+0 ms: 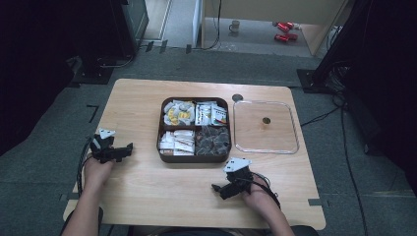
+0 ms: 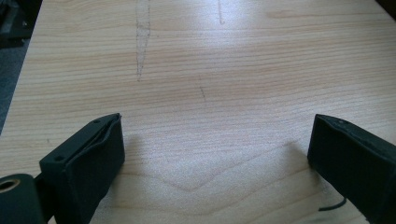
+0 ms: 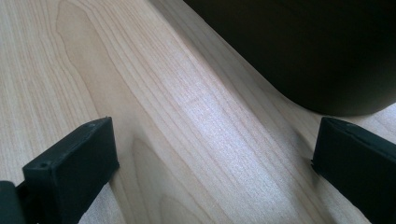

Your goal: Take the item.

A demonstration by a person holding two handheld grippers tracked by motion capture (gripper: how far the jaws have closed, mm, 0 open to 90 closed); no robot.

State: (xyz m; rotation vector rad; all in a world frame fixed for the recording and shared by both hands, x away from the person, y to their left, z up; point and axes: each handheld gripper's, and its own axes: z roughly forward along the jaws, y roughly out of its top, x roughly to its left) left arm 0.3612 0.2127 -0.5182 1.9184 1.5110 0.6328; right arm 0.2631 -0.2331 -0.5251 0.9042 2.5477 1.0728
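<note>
two grippers rest low on a pale wooden table (image 1: 147,187), the largest thing in the high view, with dark floor all around it. near the table's middle sits a brown tray (image 1: 194,158) split into four compartments: yellow-and-white packets (image 1: 178,113) fill the far left one, white sachets with coloured print (image 1: 211,113) the far right, white sachets (image 1: 177,141) the near left, and dark grey packets (image 1: 213,140) the near right. just beside the tray's right side, apart from it, lies a clear square lid (image 1: 265,127) flat on the table, with a small dark spot showing at its centre.

the left gripper (image 1: 129,148) lies at the table's left edge, well apart from the tray, its jaws pointing toward the tray's left wall. in the left gripper view its jaws stand wide apart, released, with bare wood between them. the right gripper (image 1: 215,187) lies near the front edge, just below the tray's near right corner, pointing left. in the right gripper view its jaws are likewise spread, nothing between them, and the tray's dark rounded wall (image 3: 299,51) looms close ahead at upper right, not touching either jaw.

a hand (image 1: 96,169) holds the left gripper, another hand (image 1: 258,194) the right; thin cables trail back from both.
</note>
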